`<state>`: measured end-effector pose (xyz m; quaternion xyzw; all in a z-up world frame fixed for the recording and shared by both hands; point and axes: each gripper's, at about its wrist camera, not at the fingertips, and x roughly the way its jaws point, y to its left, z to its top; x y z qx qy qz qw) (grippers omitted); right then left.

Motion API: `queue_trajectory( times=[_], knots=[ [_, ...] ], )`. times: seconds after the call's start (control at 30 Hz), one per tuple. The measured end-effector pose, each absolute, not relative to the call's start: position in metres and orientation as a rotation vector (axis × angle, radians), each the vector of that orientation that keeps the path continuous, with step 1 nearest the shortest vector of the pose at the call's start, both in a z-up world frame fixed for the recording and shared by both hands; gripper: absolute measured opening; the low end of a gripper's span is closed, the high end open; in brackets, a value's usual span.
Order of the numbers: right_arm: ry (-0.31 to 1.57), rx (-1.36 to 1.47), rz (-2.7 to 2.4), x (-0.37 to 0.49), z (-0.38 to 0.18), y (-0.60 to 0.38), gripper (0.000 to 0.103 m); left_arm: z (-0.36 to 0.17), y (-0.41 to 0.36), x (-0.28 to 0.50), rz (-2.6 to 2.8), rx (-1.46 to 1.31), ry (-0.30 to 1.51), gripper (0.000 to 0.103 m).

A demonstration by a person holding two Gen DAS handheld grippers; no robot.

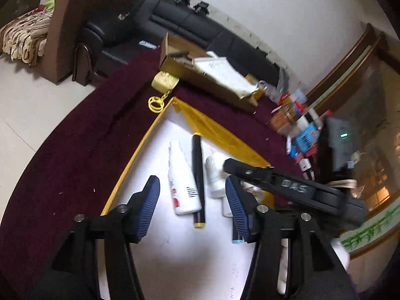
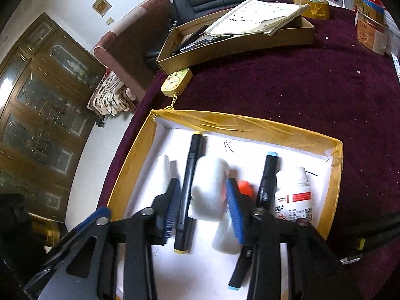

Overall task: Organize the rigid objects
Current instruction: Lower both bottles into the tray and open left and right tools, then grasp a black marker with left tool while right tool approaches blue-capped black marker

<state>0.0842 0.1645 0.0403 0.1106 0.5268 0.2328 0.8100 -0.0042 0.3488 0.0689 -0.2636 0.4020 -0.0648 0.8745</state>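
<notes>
White bottle [image 2: 208, 187] between right fingers [image 2: 235, 210]

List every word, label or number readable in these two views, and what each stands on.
"DAS": on the black right gripper arm.
"2024/09/16", partly legible: white pill bottle with red label; its other print is too small.
White spray bottle, open printed booklet, orange-labelled clear jar: blurred, unreadable.

1. Right gripper [image 2: 203, 206] sits low over the tray [image 2: 250, 125], jaws apart around a blurry white bottle [image 2: 208, 187].
2. Yellow-capped marker [image 2: 187, 192] lies beside it; blue-capped marker [image 2: 266, 177] and a pill bottle [image 2: 293, 192] sit further right.
</notes>
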Motion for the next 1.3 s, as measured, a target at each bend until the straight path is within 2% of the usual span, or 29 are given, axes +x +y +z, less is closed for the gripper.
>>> queue_trajectory(
  times=[0.1, 0.23, 0.37, 0.53, 0.73, 0.9, 1.1, 1.2, 1.3],
  knots=[
    [1.091, 0.262, 0.503, 0.075, 0.051, 0.146, 0.041, 0.077, 0.346, -0.012, -0.145, -0.556, 0.820, 0.058],
    [0.998, 0.311, 0.508, 0.053, 0.073, 0.096, 0.041, 0.081, 0.330, -0.017, -0.189, -0.540, 0.824, 0.058],
    [0.867, 0.360, 0.419, 0.022, 0.087, 0.017, 0.053, 0.091, 0.295, -0.020, -0.246, -0.464, 0.824, 0.058],
    [0.752, 0.405, 0.224, -0.016, 0.075, -0.085, 0.053, 0.095, 0.224, -0.012, -0.322, -0.309, 0.848, 0.058],
    [0.709, 0.545, 0.101, -0.034, 0.042, -0.175, 0.053, 0.087, 0.129, -0.005, -0.397, -0.089, 0.886, 0.058],
    [0.679, 0.624, 0.074, -0.039, 0.025, -0.212, 0.053, 0.073, 0.072, 0.023, -0.393, 0.032, 0.909, 0.058],
    [0.700, 0.672, 0.083, -0.039, 0.011, -0.223, 0.053, 0.040, 0.050, 0.074, -0.313, 0.055, 1.003, 0.058],
    [0.702, 0.688, 0.096, -0.043, 0.008, -0.227, 0.053, 0.017, 0.054, 0.083, -0.332, -0.041, 1.104, 0.059],
    [0.721, 0.685, 0.116, -0.042, 0.003, -0.224, 0.053, 0.018, 0.058, 0.068, -0.381, -0.122, 1.134, 0.059]
  ],
)
